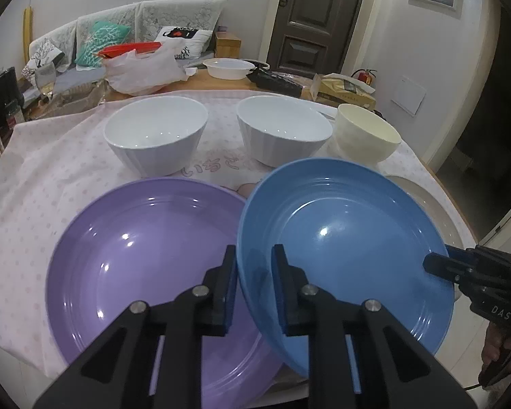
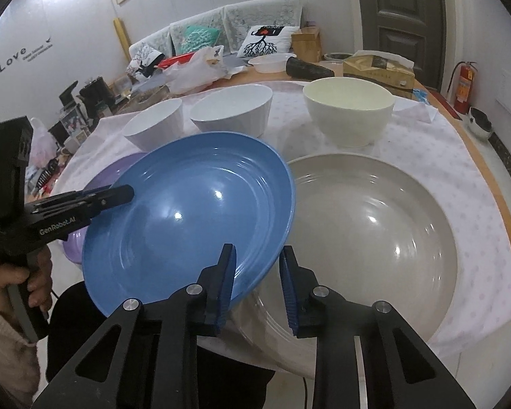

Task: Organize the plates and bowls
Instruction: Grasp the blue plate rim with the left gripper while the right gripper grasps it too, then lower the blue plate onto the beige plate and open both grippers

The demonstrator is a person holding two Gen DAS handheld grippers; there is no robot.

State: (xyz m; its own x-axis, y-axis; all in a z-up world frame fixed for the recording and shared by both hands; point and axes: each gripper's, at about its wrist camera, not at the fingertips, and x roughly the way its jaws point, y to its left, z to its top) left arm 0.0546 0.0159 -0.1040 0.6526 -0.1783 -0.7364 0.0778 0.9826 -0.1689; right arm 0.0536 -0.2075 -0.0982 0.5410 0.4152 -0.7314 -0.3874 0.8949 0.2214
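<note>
Both the left gripper [image 1: 253, 255] and the right gripper [image 2: 257, 255] are clamped on opposite rims of the blue plate [image 1: 347, 248], which sits tilted between the purple plate [image 1: 136, 266] and the grey plate [image 2: 374, 238] on the cloth-covered counter [image 2: 460, 177]. Beyond stand two white bowls [image 1: 155, 133] and a cream bowl [image 1: 366, 134].

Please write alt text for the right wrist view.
Both grippers, right and left, grip opposite edges of a blue plate overlapping a grey plate and a purple plate. Three bowls stand behind.
</note>
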